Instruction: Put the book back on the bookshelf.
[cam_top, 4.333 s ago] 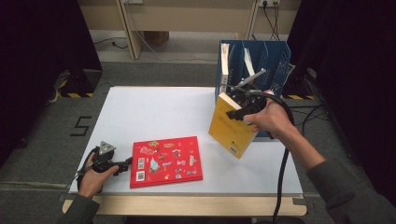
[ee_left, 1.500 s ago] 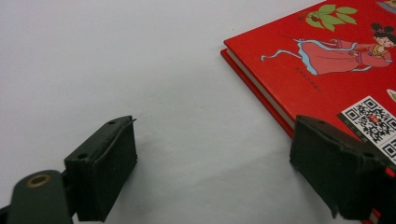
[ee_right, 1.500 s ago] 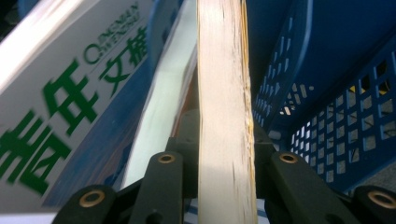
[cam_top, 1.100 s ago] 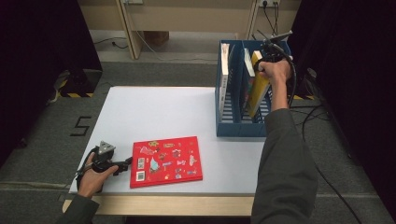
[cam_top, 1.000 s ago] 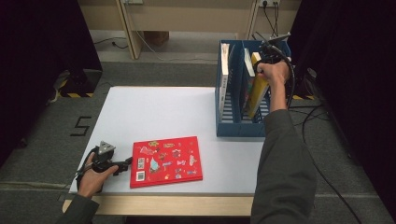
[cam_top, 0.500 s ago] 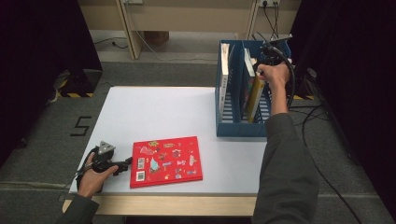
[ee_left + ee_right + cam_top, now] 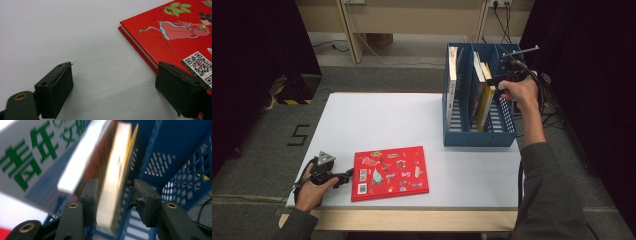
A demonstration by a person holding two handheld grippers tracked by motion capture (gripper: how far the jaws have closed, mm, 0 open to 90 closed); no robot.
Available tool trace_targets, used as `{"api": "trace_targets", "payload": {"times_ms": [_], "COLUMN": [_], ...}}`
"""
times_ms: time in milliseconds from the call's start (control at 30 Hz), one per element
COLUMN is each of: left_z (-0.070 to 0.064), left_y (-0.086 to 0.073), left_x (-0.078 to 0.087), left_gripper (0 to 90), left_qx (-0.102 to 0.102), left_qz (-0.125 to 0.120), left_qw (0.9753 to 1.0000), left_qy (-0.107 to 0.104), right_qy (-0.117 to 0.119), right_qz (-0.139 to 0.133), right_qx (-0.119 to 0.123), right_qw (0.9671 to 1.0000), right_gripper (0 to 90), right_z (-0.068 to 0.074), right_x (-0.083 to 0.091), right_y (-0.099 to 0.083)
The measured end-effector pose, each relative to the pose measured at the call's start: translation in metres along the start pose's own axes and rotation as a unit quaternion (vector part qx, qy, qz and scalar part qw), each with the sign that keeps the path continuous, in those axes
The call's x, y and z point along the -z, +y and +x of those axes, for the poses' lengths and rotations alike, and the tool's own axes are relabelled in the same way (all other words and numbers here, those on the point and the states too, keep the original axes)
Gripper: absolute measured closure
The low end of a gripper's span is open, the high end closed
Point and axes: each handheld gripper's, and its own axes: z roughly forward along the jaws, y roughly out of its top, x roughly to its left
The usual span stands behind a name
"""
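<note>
A yellow book [image 7: 485, 106] stands tilted in the middle compartment of the blue file rack [image 7: 479, 140], leaning on another book [image 7: 476, 75]. My right gripper [image 7: 496, 80] is at its upper edge. In the right gripper view the jaws straddle the yellow book [image 7: 117, 170]: one jaw lies against it and a narrow gap shows at the other, so the right gripper [image 7: 115, 182] is slightly open. A red picture book [image 7: 389, 172] lies flat near the table's front edge. My left gripper [image 7: 346, 176] rests open just left of it, one jaw beside the red book's [image 7: 180, 30] corner and bare table between the left gripper's [image 7: 113, 67] jaws.
A white book [image 7: 452, 75] with green lettering [image 7: 37, 152] stands in the rack's left compartment. The rack's mesh wall [image 7: 175, 142] is close on the right of my right gripper. The white table [image 7: 377, 120] stretches between the red book and the rack.
The right gripper carried the yellow book from above the table into the rack and lowered it over the last second. The left gripper and red book have not moved.
</note>
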Motion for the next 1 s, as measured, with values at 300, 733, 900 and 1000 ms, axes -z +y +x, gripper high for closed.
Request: {"api": "trace_targets", "payload": {"times_ms": [300, 733, 900, 1000], "left_z": [0.000, 0.000, 0.000, 0.000], "left_y": [0.000, 0.000, 0.000, 0.000], "left_x": [0.000, 0.000, 0.000, 0.000], "left_gripper": [13.6, 13.6, 13.5, 13.6], "left_qx": [-0.001, -0.001, -0.001, -0.001], "left_qz": [0.001, 0.000, 0.001, 0.001], "left_qw": [1.0000, 1.0000, 1.0000, 1.0000], "left_qy": [0.000, 0.000, 0.000, 0.000], "right_qy": [0.020, 0.020, 0.025, 0.026], "right_qz": [-0.001, 0.005, 0.002, 0.001], "right_qx": [0.027, 0.052, 0.056, 0.057], "right_qw": [0.9994, 0.9985, 0.9981, 0.9980], "right_gripper": [55.9, 68.9, 71.6, 71.7], "right_z": [0.000, -0.001, 0.002, 0.004], "right_x": [0.010, -0.031, -0.040, -0.044], "right_y": [-0.036, -0.062, -0.061, -0.057]}}
